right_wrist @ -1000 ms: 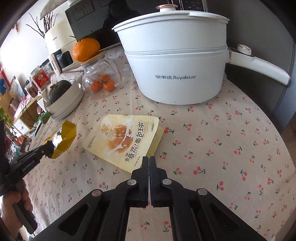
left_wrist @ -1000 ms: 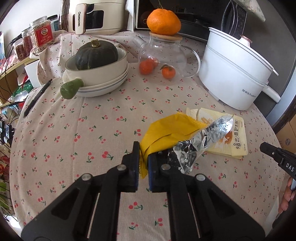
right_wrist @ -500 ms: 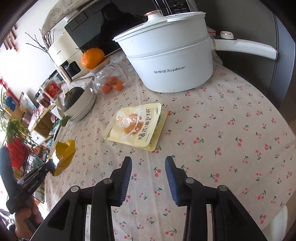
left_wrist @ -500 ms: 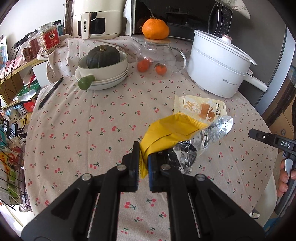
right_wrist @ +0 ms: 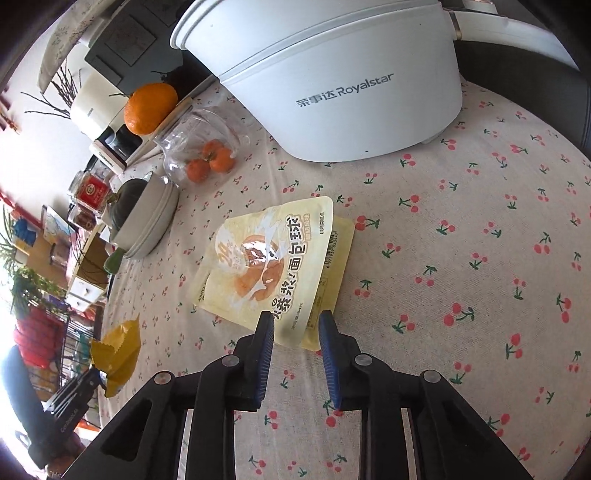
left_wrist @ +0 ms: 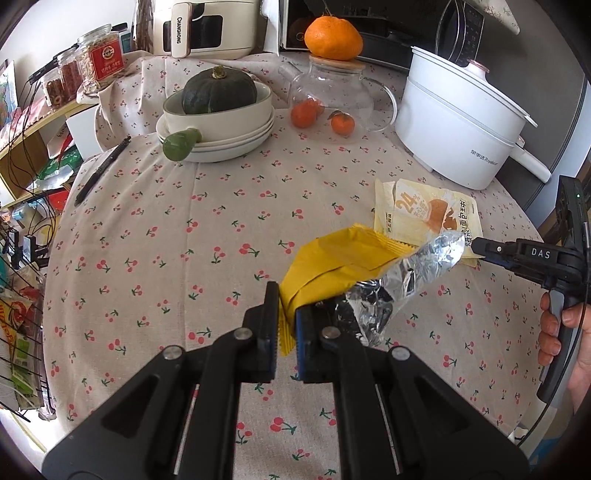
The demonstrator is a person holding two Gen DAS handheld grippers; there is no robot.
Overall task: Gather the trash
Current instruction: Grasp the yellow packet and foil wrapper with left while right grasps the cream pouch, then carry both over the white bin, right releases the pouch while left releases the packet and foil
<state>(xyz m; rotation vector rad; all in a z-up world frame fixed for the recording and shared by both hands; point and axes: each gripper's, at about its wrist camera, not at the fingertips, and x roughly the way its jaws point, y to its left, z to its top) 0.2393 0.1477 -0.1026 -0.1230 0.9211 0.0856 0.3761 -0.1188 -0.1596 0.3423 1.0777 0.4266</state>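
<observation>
Change since a second ago: right gripper (right_wrist: 296,325) went from shut to parted and dropped to the pale snack bag (right_wrist: 273,266) on the desk (right_wrist: 480,229); jaws now closing, straddling its near edge, not yet pinching. Left gripper (left_wrist: 286,332) stays clamped on the yellow wrapper (left_wrist: 332,266), held aloft. Second pickup imminent.

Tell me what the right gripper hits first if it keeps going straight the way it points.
Probably the pale bread packet: the right gripper, jaws closing, nothing between them, points at its near edge on the tablecloth.

White pot (right_wrist: 332,74) read "Royalstar"; beyond it, cream appliance (left_wrist: 207,27) read "CHANGHONG"; before it, snack bag (left_wrist: 424,218) "24"; right gripper (left_wrist: 480,249) "DAS".
</observation>
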